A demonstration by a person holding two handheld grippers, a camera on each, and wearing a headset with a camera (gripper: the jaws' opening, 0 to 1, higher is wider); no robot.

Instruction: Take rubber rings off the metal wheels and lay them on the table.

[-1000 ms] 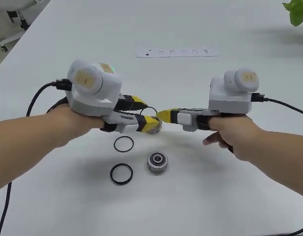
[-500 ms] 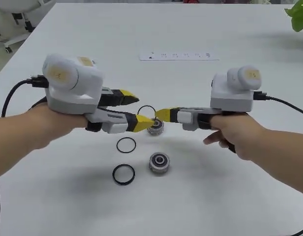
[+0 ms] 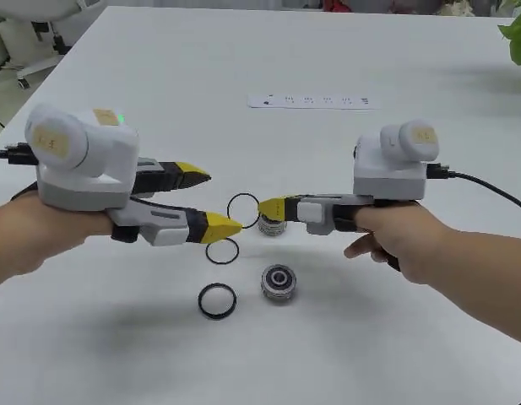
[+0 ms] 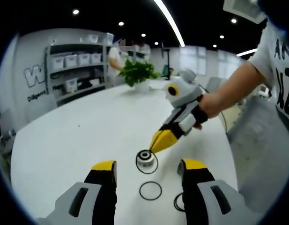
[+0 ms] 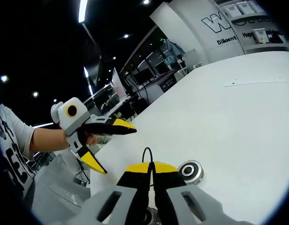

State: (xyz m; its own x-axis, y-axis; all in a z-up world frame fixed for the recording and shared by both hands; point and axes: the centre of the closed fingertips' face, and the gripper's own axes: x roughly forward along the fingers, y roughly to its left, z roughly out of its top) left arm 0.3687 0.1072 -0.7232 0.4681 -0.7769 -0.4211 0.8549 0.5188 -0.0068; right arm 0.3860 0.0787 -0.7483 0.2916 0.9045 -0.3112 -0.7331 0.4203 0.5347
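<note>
**Rubber ring** (image 3: 243,208): a thin, black, closed loop hanging upright from the tip of the right gripper (image 3: 275,207). That gripper's jaws are together, clamped on the ring's right edge.

**Position:** The ring hangs just beside the metal wheel (image 3: 271,224), which appears to rest on the bench (image 3: 395,337) below the jaw tips. In the left gripper view the loop overlaps the wheel, so it cannot be told for certain that the ring is fully clear of it.

**Judged handling:**
- The ring is very light, soft and elastic, and likely to sag, twist or spring back if stretched and let go.
- Its cord is thin, so a pinch across a short part of it, as here, is the natural hold.
- It should need only to be lowered flat and released.
- The wheel, by contrast, is stiff, heavier and free to roll.

**Surroundings:** Nearer the person, a loose ring (image 3: 222,251) and a further ring (image 3: 216,300) lie flat on the bench. Beside them is a second wheel (image 3: 279,281), which appears bare. The left gripper (image 3: 208,201) is to the left of the held ring, with its jaws wide apart and holding nothing. A power strip (image 3: 313,102) lies well apart, on the far side.

**Change from half a second ago:** The left gripper's lower jaw tip then lay at the wheel. It has since drawn back to the left. The right gripper keeps its pinch on the ring.
</note>
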